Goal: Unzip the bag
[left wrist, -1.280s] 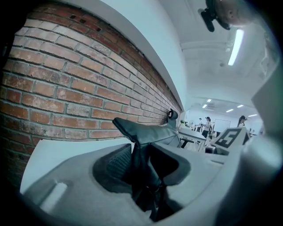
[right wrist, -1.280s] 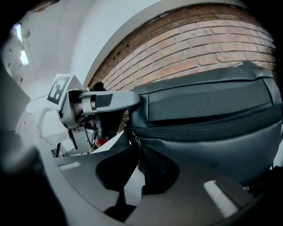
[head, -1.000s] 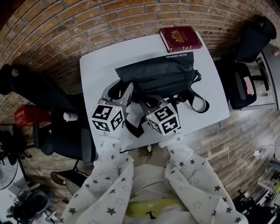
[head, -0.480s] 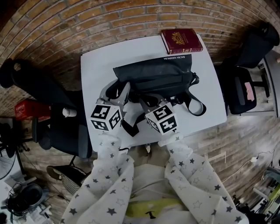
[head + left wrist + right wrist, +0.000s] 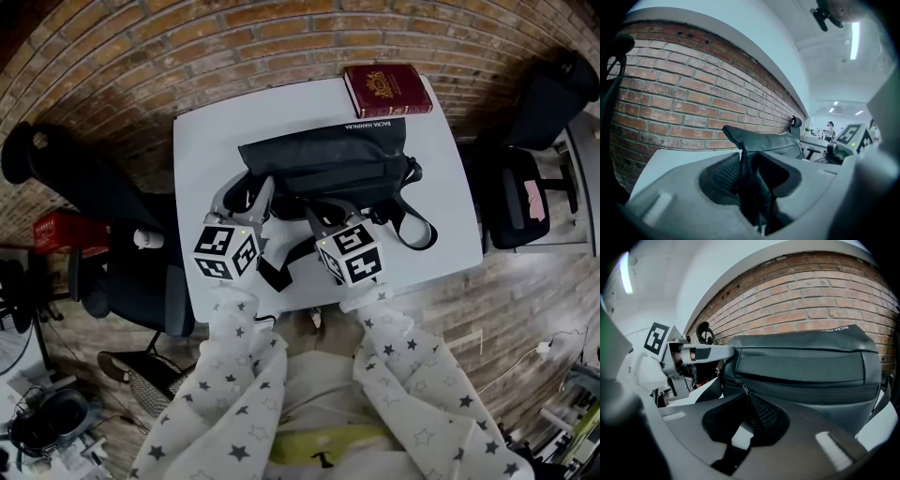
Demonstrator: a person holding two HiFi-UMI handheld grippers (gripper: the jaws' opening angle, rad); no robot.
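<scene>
Boxy black fabric bag [image 5: 323, 167]; thin zipper pull [image 5: 742, 387]

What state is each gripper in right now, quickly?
Left gripper: closed on the bag's end.
Right gripper: closed on the zipper pull.

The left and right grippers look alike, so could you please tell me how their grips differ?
The left gripper clamps a thick fold at the left end of the bag; the right gripper pinches the thin zip pull on its front. The left gripper's fingers stand further apart than the right gripper's, which nearly meet. Both are shut on the same black bag.
</scene>
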